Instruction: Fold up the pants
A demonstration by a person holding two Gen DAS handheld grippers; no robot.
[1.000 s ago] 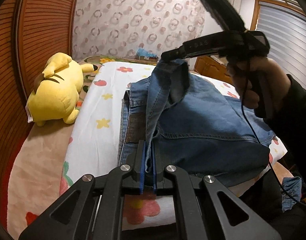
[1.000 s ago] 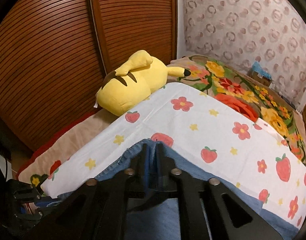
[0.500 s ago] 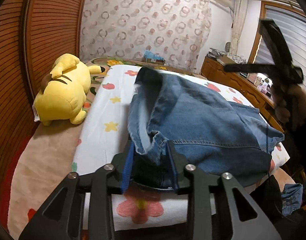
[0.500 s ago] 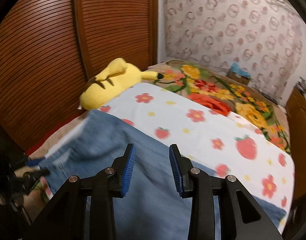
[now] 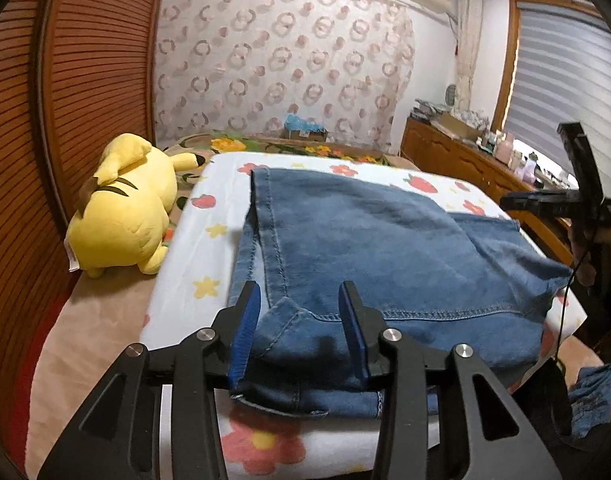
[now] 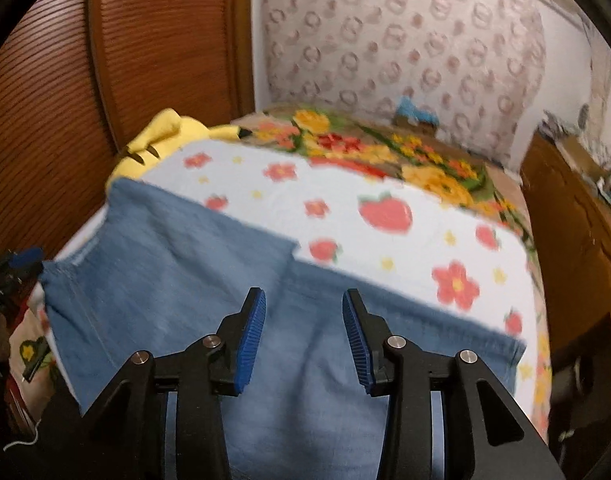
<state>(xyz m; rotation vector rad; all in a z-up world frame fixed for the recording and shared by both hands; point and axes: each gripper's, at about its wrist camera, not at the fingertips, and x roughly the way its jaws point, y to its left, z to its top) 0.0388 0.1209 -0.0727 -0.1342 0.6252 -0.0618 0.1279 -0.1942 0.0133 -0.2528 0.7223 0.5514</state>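
Observation:
Blue jeans point(image 5: 385, 248) lie folded flat on the bed, one layer over another, with a hem edge running across near me. My left gripper point(image 5: 299, 292) sits low at the near left corner, jaws opening. A loose fold of denim lies between the blue pads point(image 5: 245, 328), which do not press on it. In the left wrist view my right gripper point(image 5: 561, 204) hangs in a hand off the jeans' right side. In its own blurred view the right gripper point(image 6: 302, 294) hovers over the jeans point(image 6: 177, 280), jaws opening, with nothing pinched between them.
A yellow plush toy point(image 5: 125, 208) lies left of the jeans on the flower-and-strawberry sheet point(image 5: 209, 216). Slatted wooden doors point(image 5: 85, 80) stand along the left. At the right is a wooden dresser point(image 5: 465, 164). More denim point(image 5: 593, 396) hangs low at the right.
Both grippers were shut on the jeans and have let go. The lifted layer has dropped flat onto the bed. My right gripper has drawn away to the right.

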